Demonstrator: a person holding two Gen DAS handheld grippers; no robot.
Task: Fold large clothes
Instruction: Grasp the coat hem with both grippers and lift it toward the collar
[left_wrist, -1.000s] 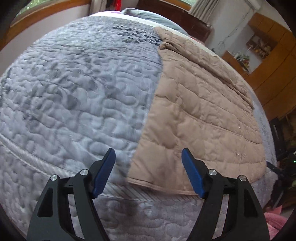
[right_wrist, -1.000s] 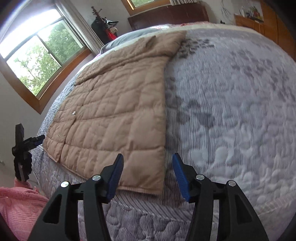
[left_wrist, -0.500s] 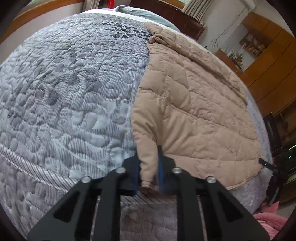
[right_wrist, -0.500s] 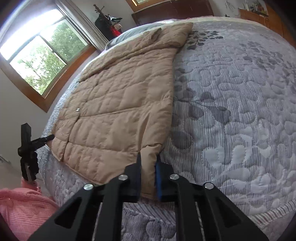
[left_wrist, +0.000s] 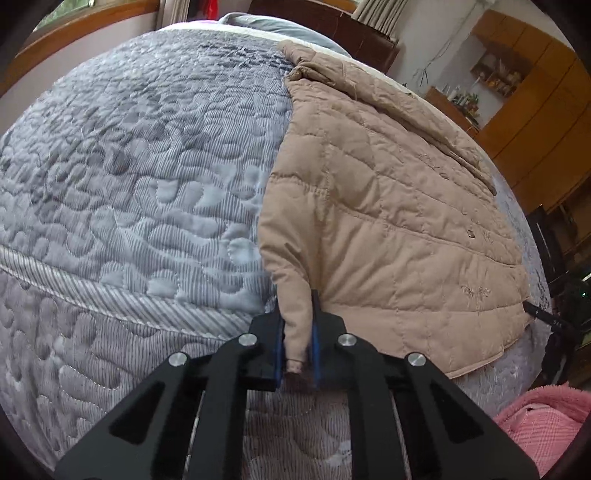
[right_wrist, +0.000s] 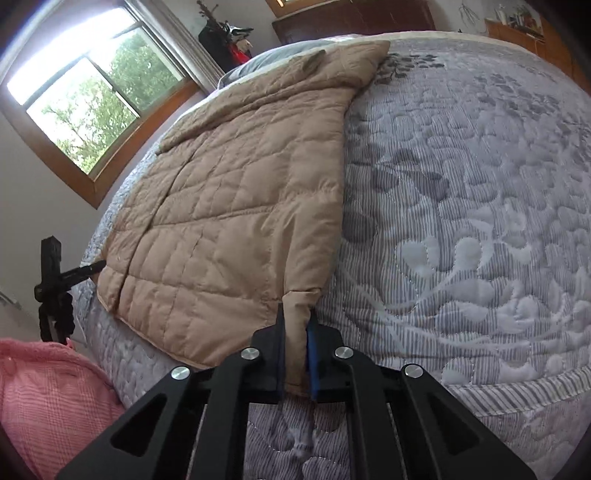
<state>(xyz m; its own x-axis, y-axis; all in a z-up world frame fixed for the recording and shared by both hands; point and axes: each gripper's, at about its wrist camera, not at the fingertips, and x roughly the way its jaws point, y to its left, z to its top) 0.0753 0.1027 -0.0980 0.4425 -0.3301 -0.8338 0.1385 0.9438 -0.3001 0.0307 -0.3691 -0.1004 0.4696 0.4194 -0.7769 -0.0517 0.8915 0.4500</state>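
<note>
now both grips are on. a second ago my two pairs of blue-padded jaws stood wide open just short of the near hem of the tan quilted padded coat (left_wrist: 388, 206); half a second ago they had already closed, and they have stayed closed since. the left gripper (left_wrist: 298, 332) is clenched on the hem corner at the coat's left edge, and the cloth bunches up into a narrow ridge between the pads. the right gripper (right_wrist: 295, 347) is clenched on the opposite corner of the same hem, at the coat's right edge, with a similar pinched fold standing up between its pads.

the coat itself lies spread flat on the grey quilted bedspread with a leaf pattern (left_wrist: 140, 192), lengthwise along the bed, its far end up near the grey pillow (right_wrist: 255, 62) and its near hem at the bed's front edge. compared with a second ago the corners are lifted slightly off the cover, and the rest of the coat has not shifted.

i read this as the grasp step done and the fold not yet begun. with both hem corners held, the next move, i judge, is to raise them together and carry the hem toward the far end, halving the coat. the padding is thick and slippery-looking, so a corner could slide out if i pull unevenly. a pink fluffy cloth (right_wrist: 44, 402) sits below the bed edge, clear of the work.
</note>
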